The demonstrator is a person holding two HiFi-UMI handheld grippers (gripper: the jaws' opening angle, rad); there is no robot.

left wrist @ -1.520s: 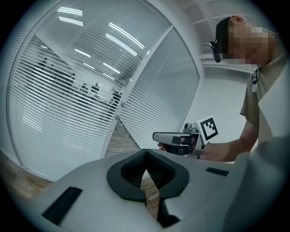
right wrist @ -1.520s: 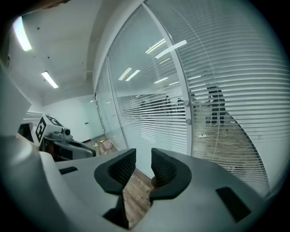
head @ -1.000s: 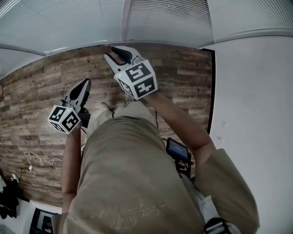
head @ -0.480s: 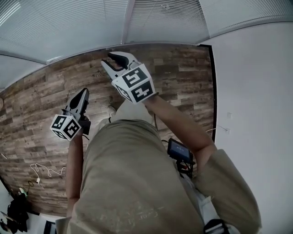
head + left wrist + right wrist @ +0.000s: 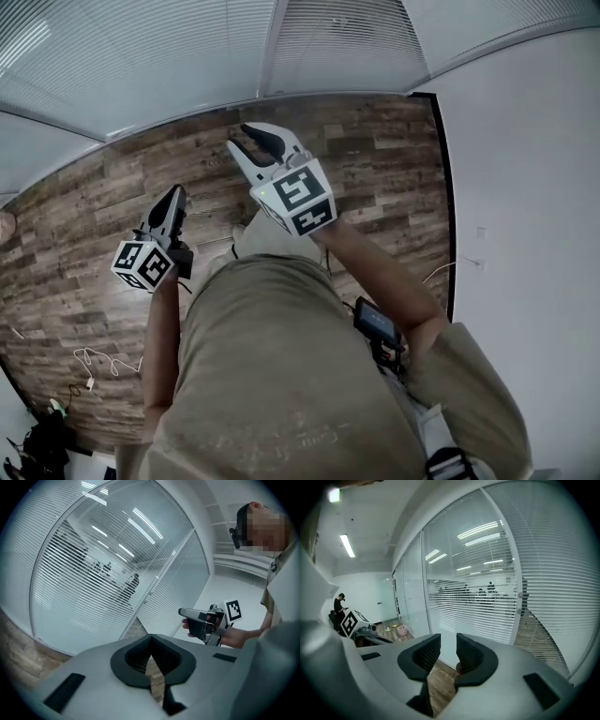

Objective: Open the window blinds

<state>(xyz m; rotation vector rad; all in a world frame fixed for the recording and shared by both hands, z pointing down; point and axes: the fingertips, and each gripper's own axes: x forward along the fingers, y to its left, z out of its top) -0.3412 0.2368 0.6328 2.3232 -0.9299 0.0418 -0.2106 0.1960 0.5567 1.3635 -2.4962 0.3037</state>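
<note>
Head view: the window blinds [image 5: 347,42] run in a curve along the top of the frame and hang down to the floor line. All positions below are given relative to them.

- Blinds: lowered over every glass pane. The slats are horizontal. In both gripper views ceiling lights and dark figures behind the glass show between the slats.
- Frame post [image 5: 272,47]: it splits the blinds into panes, just above the right gripper in the head view.
- Right gripper [image 5: 251,145]: it is the nearer one to the blinds. Its tips point at their lower edge near the post and are short of contact. The jaws are spread with a clear gap. Only floor and the base of the blinds show through the gap, and nothing is held.
- Left gripper [image 5: 174,199]: it is further back from the blinds than the right one. It is over the wood-plank floor [image 5: 84,234] and points the same way. The pads are pressed together at the tips with nothing between them.
- White wall [image 5: 534,187]: it meets the blinds at their right end.
- Loose cables [image 5: 94,358]: they lie on the floor well away from the blinds, at lower left.
- Black device [image 5: 377,326]: it hangs at the person's waist, on the side away from the blinds.

Neither gripper touches the blinds.
</note>
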